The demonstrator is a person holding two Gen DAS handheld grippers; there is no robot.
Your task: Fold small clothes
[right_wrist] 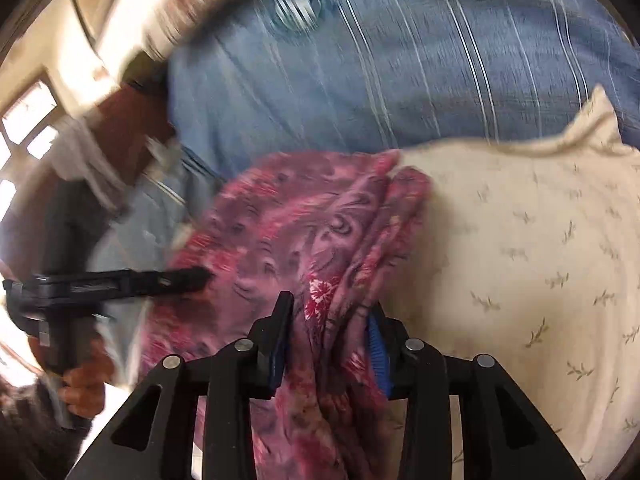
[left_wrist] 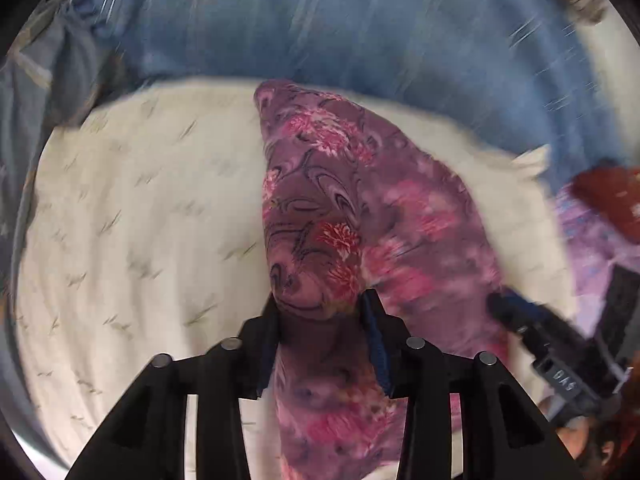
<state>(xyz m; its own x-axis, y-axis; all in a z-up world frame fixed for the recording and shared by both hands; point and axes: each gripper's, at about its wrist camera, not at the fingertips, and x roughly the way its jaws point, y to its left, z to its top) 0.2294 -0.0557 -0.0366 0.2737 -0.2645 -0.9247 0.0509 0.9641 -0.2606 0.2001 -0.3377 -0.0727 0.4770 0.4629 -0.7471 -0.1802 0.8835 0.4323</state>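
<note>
Both my grippers are clamped on the purple cloth (left_wrist: 320, 200) right now: left gripper (left_wrist: 320, 304), right gripper (right_wrist: 332, 308). Cloth's bunched up over the cream pillow (left_wrist: 140, 220), which lies on the blue sheet (left_wrist: 320, 32).

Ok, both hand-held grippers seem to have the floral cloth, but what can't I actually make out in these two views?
- Left wrist view: the floral cloth's lower end is cut off by the frame edge; its right half is motion-blurred.
- Left wrist view: the right hand-held gripper is smeared, so its grip is unreadable there.
- Right wrist view: the left hand-held gripper shows side-on and blurred.
- Both views: what kind of garment it is, bunched.
</note>
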